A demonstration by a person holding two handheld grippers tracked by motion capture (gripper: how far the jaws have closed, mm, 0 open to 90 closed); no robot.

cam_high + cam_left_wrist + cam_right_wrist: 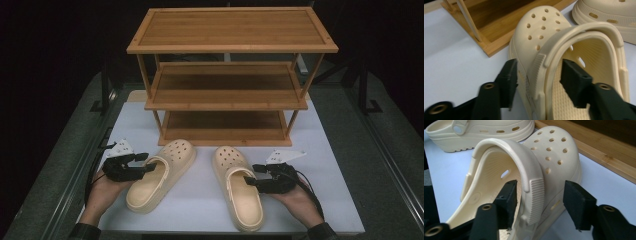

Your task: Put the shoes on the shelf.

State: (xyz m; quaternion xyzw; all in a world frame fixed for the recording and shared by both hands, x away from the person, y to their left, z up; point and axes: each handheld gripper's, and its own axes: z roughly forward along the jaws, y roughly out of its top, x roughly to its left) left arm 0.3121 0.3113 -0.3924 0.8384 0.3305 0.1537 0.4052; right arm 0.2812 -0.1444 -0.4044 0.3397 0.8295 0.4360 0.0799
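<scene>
- At the far end of the white counter (320, 150), a three-tier wooden shoe rack (227, 75) stands upright, all tiers bare, its base just beyond the toes of both clogs.
- Left cream clog (160, 175) lies sole-down on the counter in front of the rack, toe angled toward the rack's base, heel toward the person; its heel strap is folded forward over the upper.
- Right cream clog (239, 187) lies sole-down beside it, near but apart, toe toward the rack, strap likewise folded forward.
- Left hand (102, 192) enters from the bottom edge, carrying the left tongs (147, 164) level at the outer side of the left clog.
- Right hand (295, 197) carries the right tongs (249, 179) level at the outer side of the right clog.
- Left tongs, left gripper view: jaws straddle the clog's side wall and strap hinge, one outside, one inside the foot opening. Outer jaw sits at the wall; inner jaw stands off it. Partly spread, not pinching.
- Right tongs, right gripper view: jaws straddle side wall and ribbed strap end, one inside, one outside, gaps visible both sides. Partly spread, not pinching.
</scene>
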